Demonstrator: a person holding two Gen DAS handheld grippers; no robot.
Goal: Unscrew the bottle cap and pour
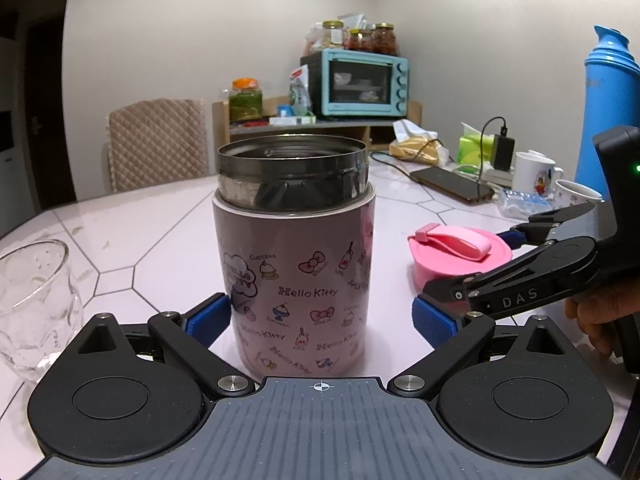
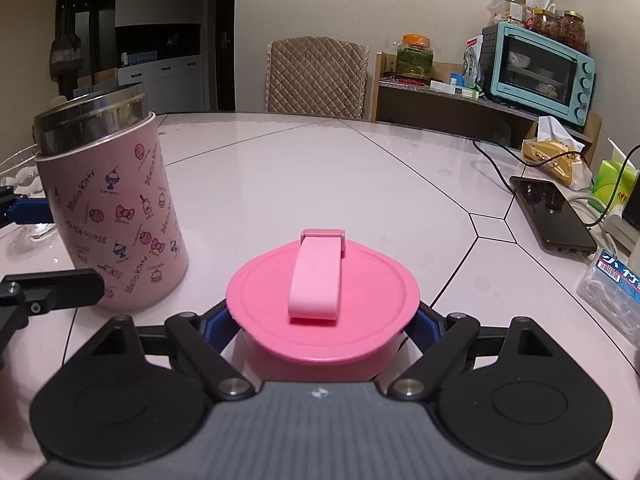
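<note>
The flask (image 1: 294, 256) stands upright on the table (image 1: 160, 232), cap off, steel mouth bare. The left gripper (image 1: 322, 320) is spread wide around its base; the left blue pad (image 1: 210, 318) looks to be just at the wall, the right one clear of it. The pink cap (image 2: 322, 300) sits on the table to the flask's right, strap on top, with the right gripper (image 2: 322, 330) straddling it. Its pads lie close on both sides, but whether they're pinching the cap, I can't tell. A glass (image 1: 34, 308) waits left of the flask, and a phone (image 2: 550, 218) lies further right.
</note>
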